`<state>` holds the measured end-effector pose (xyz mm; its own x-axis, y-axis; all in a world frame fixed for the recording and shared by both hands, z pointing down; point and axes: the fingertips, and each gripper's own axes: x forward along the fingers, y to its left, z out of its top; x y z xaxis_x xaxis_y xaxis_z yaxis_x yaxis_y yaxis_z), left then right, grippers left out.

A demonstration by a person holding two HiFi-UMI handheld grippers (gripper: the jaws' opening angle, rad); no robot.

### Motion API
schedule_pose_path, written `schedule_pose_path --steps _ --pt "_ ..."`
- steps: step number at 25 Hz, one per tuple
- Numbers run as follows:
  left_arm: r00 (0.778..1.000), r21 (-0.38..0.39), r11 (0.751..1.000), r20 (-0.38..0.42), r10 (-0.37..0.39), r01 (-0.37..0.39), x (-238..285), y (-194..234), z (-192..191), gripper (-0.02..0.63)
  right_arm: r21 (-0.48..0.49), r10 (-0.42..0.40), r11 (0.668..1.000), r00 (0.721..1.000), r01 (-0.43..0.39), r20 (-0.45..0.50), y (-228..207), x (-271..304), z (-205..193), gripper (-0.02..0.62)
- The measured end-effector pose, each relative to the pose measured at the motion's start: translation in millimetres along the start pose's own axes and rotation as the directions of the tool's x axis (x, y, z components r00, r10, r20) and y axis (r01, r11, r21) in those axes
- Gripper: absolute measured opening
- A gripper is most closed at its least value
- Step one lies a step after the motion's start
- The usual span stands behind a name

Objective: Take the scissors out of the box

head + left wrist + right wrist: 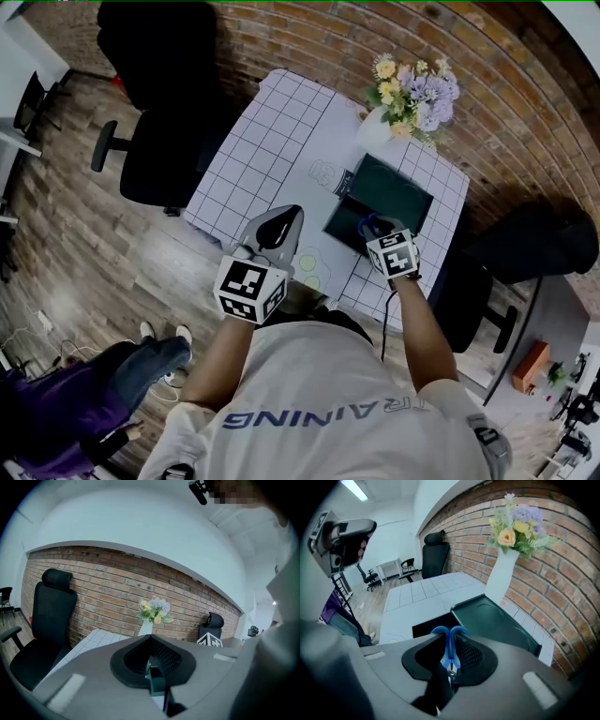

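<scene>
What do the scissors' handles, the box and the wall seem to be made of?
The scissors: handles look like glossy blue plastic, smooth and evenly coloured. The box: probably dark plastic, soft sheen on its lid. The wall: red brick, mortar lines visible.

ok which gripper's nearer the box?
Right. The right gripper, shut on the scissors, hangs just above the box; the left gripper is off to its left over the table, apart from it.

A red brick wall backs the white gridded table, black office chairs on wood floor.
</scene>
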<state>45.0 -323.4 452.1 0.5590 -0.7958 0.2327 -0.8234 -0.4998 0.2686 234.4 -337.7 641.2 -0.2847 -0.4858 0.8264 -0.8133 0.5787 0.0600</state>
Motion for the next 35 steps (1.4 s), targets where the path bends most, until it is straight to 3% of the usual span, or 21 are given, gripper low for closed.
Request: schedule_pose_path --steps 5,8,14,21,24,29,35 --pt "0.999 0.042 0.998 0.020 -0.043 0.042 9 -15 17 0.003 0.036 -0.031 0.999 0.987 0.026 0.159 2 -42 31 0.089" --pt "0.997 0.067 0.996 0.037 -0.061 0.059 11 -21 30 0.003 0.076 -0.058 0.996 0.957 0.038 0.284 -1 -75 59 0.091" --pt "0.992 0.100 0.991 0.085 -0.092 0.083 9 -33 57 0.003 0.160 -0.143 0.985 0.838 0.068 0.527 -15 -158 115 0.091" --pt "0.981 0.127 0.986 0.149 -0.128 0.110 2 -44 90 0.003 0.192 -0.200 0.977 0.693 0.090 0.692 -19 -250 151 0.091" --pt "0.976 0.137 0.983 0.162 -0.143 0.121 -1 -50 98 0.003 0.176 -0.200 0.979 0.650 0.102 0.733 -15 -275 158 0.091" --pt "0.973 0.158 0.979 0.174 -0.154 0.127 -4 -56 103 0.003 0.174 -0.206 0.978 0.619 0.113 0.757 -14 -285 161 0.092" --pt "0.974 0.157 0.980 0.169 -0.151 0.125 -2 -55 103 0.003 0.199 -0.220 0.974 0.623 0.105 0.751 -18 -279 157 0.092"
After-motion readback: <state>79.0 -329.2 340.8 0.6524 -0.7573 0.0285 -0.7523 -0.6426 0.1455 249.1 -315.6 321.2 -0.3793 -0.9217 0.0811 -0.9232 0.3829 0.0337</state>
